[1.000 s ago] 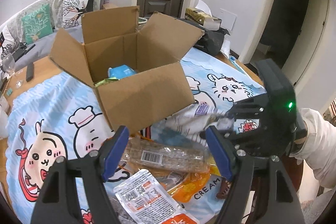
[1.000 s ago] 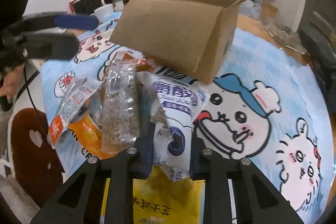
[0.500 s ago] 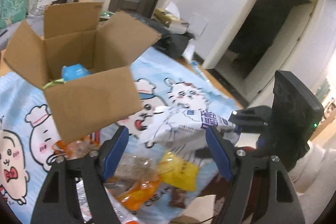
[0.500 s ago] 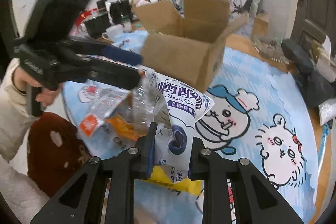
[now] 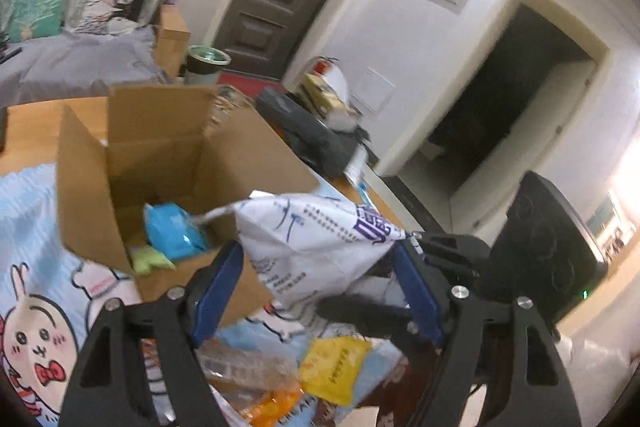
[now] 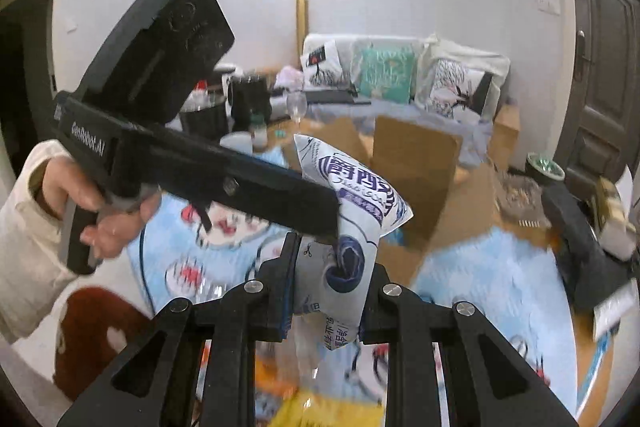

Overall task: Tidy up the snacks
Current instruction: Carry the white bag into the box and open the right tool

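Observation:
My right gripper (image 6: 326, 287) is shut on a white snack bag with purple print (image 6: 352, 211) and holds it in the air in front of the open cardboard box (image 6: 416, 163). In the left wrist view the bag (image 5: 316, 243) hangs between my open left gripper's (image 5: 320, 291) blue pads, near the box's front edge; I cannot tell if they touch it. The box (image 5: 168, 147) holds a blue packet (image 5: 172, 231) and a green packet (image 5: 150, 261). The left gripper's black body (image 6: 168, 131) crosses the right wrist view.
Loose snacks lie on the cartoon tablecloth (image 5: 32, 307) below the grippers: a yellow packet (image 5: 334, 367), an orange packet (image 5: 272, 403) and a clear wrapped bar (image 5: 244, 367). A dark bag (image 5: 312, 139) sits behind the box. A wine glass (image 6: 296, 105) stands at the table's far side.
The right gripper has lifted the white bag from the snack pile up to the box's height. The left gripper rose too and the bag now sits between its pads.

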Action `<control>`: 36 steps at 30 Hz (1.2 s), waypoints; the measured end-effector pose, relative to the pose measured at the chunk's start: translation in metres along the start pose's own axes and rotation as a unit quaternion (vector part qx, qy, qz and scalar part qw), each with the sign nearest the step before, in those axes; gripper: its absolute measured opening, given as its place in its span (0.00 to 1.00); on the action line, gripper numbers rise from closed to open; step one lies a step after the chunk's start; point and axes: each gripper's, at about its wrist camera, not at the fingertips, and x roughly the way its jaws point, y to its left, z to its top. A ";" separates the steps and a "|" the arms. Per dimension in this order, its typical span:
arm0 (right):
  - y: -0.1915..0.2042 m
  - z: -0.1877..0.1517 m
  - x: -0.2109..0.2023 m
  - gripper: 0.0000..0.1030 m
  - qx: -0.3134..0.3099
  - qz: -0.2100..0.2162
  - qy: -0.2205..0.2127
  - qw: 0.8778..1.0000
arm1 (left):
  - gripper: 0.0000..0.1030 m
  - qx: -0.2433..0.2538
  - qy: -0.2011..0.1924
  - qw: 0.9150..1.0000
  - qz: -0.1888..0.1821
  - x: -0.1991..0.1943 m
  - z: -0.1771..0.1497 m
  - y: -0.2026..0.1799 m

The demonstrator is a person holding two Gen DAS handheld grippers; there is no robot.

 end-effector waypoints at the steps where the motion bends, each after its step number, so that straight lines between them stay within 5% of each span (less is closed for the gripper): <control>1: -0.002 0.005 0.005 0.17 -0.003 -0.003 -0.002 1.000 | 0.69 -0.003 -0.002 1.000 0.006 0.000 0.005 0.004; 11: -0.050 0.038 0.091 0.18 0.056 -0.003 0.075 0.996 | 0.50 -0.037 0.042 0.992 0.111 0.045 0.047 0.053; 18: -0.076 0.035 0.125 0.19 0.091 -0.027 0.139 0.986 | 0.43 -0.047 0.073 0.984 0.155 0.073 0.053 0.069; 21: -0.083 0.037 0.128 0.21 0.098 -0.038 0.133 0.985 | 0.44 -0.061 0.068 0.984 0.153 0.072 0.055 0.074; 31: -0.067 0.032 0.075 0.25 0.080 -0.027 0.093 0.992 | 0.69 -0.013 0.028 0.983 0.183 0.026 0.043 0.051; 36: -0.040 0.003 0.034 0.28 0.061 0.014 0.077 0.995 | 0.70 0.007 -0.001 0.980 0.197 -0.014 0.006 0.032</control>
